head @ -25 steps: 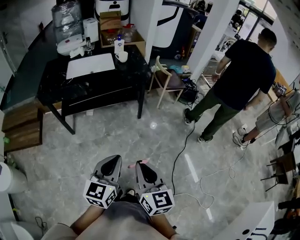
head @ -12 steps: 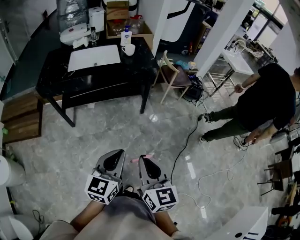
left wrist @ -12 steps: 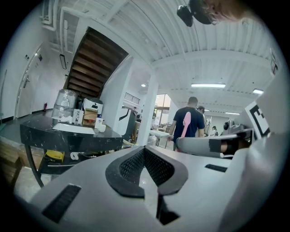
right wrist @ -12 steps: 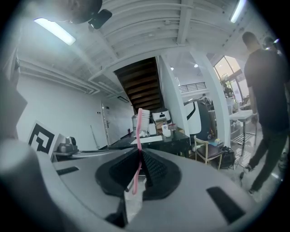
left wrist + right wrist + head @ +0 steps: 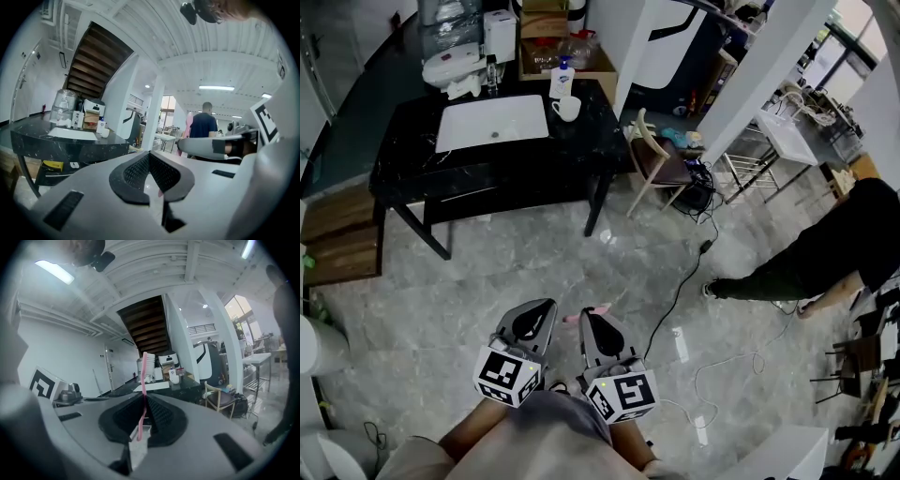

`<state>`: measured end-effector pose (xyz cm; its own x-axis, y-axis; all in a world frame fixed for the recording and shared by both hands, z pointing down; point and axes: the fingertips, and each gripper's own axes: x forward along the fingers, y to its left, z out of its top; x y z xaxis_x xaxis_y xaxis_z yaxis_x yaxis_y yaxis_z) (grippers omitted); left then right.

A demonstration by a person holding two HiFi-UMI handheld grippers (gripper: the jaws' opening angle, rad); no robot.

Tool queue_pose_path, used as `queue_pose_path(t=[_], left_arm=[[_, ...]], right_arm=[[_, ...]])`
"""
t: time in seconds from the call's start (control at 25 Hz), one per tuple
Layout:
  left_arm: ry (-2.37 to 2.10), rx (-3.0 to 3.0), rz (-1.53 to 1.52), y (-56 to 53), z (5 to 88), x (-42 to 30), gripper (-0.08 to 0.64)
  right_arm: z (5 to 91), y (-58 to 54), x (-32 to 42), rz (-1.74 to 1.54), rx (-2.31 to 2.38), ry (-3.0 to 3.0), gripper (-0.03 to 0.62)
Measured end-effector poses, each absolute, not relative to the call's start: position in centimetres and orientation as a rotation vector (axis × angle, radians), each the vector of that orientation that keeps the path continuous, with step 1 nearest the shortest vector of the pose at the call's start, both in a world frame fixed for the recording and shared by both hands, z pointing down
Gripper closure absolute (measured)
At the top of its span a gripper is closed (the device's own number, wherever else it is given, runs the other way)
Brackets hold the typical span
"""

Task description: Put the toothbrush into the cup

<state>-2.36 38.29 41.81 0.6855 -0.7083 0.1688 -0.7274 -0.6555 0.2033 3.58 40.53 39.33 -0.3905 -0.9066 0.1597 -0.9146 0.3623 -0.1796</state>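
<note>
- Two hand-held grey tongs, each with a marker cube, are held side by side and close together: the left tongs [image 5: 528, 323] and the right tongs [image 5: 598, 330].
- The left tongs [image 5: 150, 154] have their ribbed black pads pressed together at the tips, with nothing gripped between them.
- The right tongs [image 5: 144, 397] pinch the one pink plastic toothbrush [image 5: 143, 390] by its lower handle. The brush stands upright, with its head rising above the tips.
- One white ceramic cup with a handle [image 5: 568, 108] stands well ahead of both tongs, on the far right corner of a black marble-look table [image 5: 412, 178]. What it holds cannot be made out.
- One white plastic bottle with a blue label [image 5: 562, 79] stands just beyond the cup.
- One white rectangular sink basin [image 5: 492, 122] is set in the table top, ahead and to the left of the tongs.
- One pale wooden chair [image 5: 656, 169] stands ahead and to the right.
- One person in dark clothes [image 5: 825, 253] is far off to the right.
</note>
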Motion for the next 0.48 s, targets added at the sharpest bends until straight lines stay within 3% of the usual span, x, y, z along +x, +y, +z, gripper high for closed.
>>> queue_pose_path(t=[0.48], left_arm=[[-1.059,2.649,0.124,30.3,41.7,-3.3,0.556]], right_arm=[[38.8,31.7,0.8,0.399,1.685,-2.596,0.566]])
